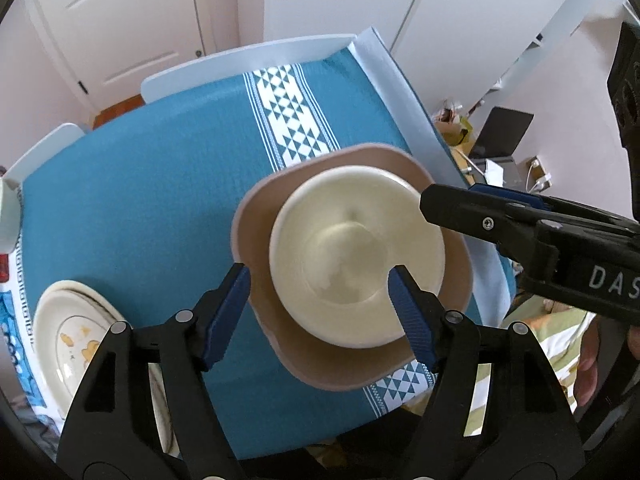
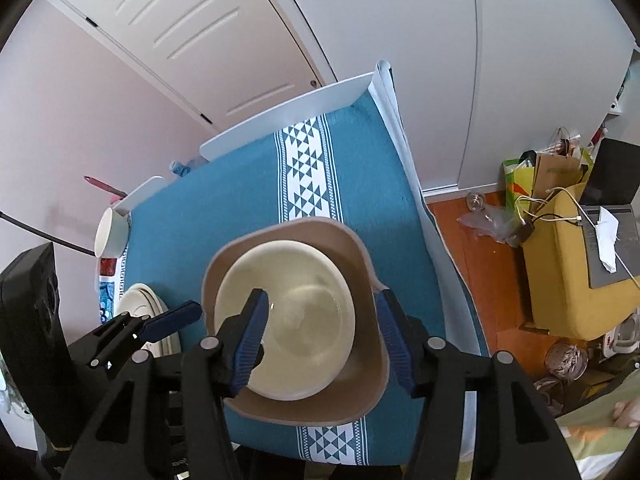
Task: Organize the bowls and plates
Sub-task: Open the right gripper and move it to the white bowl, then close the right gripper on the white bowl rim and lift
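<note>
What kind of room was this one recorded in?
Probably a home dining area: a table under a teal tablecloth, white chair backs at its far edge, panelled doors, and household clutter beside a yellow seat.

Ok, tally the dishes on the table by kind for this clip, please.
Bowls: 3 — cream bowl nested in the tan squarish bowl, plus a white bowl at the table's far-left edge.
Plates: at least 2, the stack of cream plates; exact number unclear.
Total: at least 5.

Cream bowl inside tan dish
</note>
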